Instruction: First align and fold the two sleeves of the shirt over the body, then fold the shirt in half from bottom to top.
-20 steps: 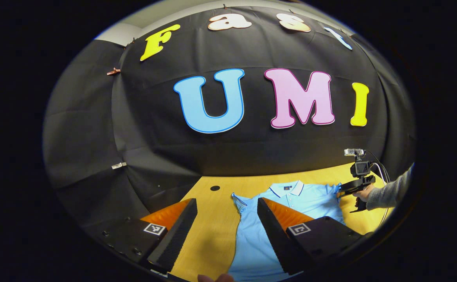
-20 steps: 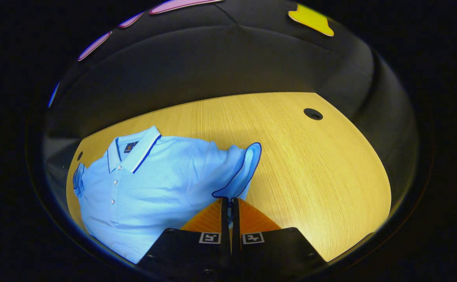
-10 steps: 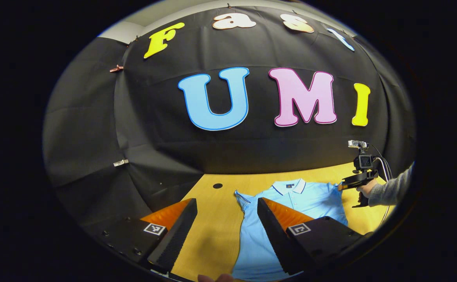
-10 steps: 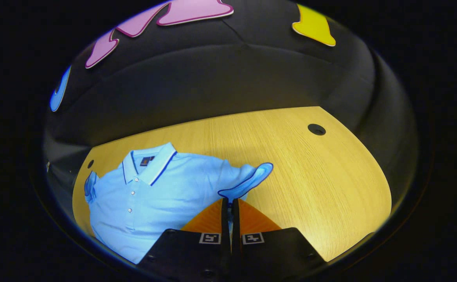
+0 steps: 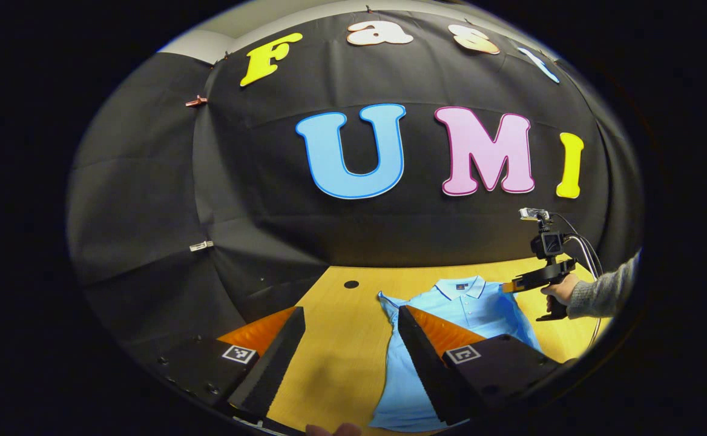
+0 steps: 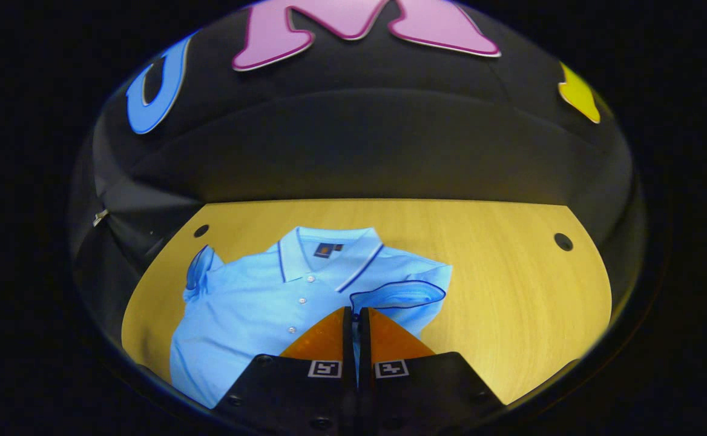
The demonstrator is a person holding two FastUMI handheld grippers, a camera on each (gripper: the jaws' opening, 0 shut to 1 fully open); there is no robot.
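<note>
Right gripper (image 6: 353, 315), pinched shut on the cuff of the sleeve (image 6: 399, 295), carries it over the light blue polo shirt (image 6: 269, 303) lying flat on the counter (image 6: 511, 290), soft, limp cloth best held at hems, while the left gripper (image 5: 350, 339) hovers wide open.

Wooden table (image 6: 499, 284) with round holes, light blue polo shirt (image 6: 256, 303) lying on it

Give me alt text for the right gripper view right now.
The right gripper, fingers closed, pinches the light blue polo shirt's sleeve and carries it over the body. The shirt lies collar up on the wooden table.
</note>
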